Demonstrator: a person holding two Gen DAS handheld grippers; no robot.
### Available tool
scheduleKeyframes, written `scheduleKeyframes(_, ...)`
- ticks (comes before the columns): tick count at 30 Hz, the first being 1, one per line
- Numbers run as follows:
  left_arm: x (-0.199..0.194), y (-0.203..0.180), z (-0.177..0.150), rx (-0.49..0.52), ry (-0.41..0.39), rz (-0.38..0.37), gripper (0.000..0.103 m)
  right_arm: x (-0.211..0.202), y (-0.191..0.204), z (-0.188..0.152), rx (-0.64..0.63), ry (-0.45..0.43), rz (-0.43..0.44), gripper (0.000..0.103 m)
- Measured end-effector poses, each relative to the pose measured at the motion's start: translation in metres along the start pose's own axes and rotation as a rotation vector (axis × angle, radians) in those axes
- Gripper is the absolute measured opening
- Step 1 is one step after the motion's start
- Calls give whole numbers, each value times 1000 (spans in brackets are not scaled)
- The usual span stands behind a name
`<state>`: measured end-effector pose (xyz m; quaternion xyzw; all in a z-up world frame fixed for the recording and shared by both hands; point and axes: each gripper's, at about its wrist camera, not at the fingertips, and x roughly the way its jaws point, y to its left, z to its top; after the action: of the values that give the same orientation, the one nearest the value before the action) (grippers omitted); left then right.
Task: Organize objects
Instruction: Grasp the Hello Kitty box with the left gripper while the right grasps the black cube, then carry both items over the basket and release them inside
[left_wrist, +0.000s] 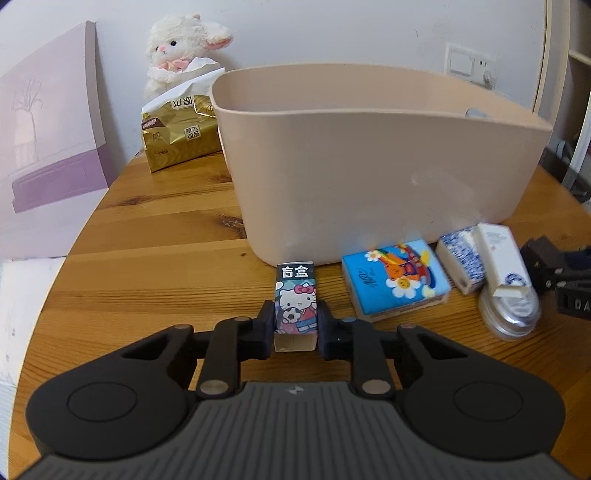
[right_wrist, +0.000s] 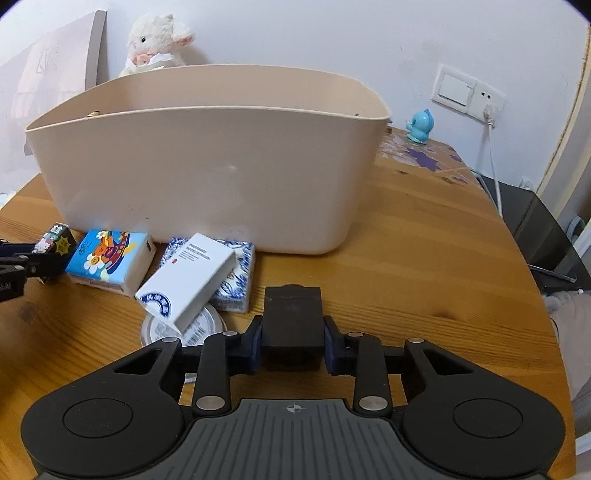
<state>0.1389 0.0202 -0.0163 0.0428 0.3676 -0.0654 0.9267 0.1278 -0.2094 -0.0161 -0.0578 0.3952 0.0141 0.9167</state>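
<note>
My left gripper (left_wrist: 295, 325) is shut on a small Hello Kitty blind box (left_wrist: 296, 295), held just in front of the beige plastic bin (left_wrist: 369, 166). My right gripper (right_wrist: 293, 339) is shut on a dark brown box (right_wrist: 291, 317), right of the pile. On the table lie a blue cartoon tissue pack (left_wrist: 397, 280), a blue-and-white patterned tissue pack (left_wrist: 461, 258), a white box (left_wrist: 502, 258) and a round clear lid (left_wrist: 511, 314) beneath it. The same pile shows in the right wrist view: cartoon pack (right_wrist: 110, 258), white box (right_wrist: 188, 280), patterned pack (right_wrist: 236, 284), lid (right_wrist: 192, 328).
A gold tissue pack (left_wrist: 181, 133) and a white plush lamb (left_wrist: 181, 51) stand behind the bin at the left. A purple board (left_wrist: 48, 140) leans on the wall. A blue figurine (right_wrist: 419, 127) sits at the table's far right. The round wooden table (right_wrist: 424, 240) drops off at the right.
</note>
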Motion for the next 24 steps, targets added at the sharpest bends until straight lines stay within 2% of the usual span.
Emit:
scheduleKeyframes(4,-14,3,-1,-20,-39,1,25,-19,-7,1,7,-31,4,29)
scheduleKeyframes(12,-36,11,6,-48,-102,15,25,-73,-10,10,14,-167,40,29)
scheduleKeyframes(24,-80,8,36,-36,-228,5,25,-129,-10,47,19,-317,65,29)
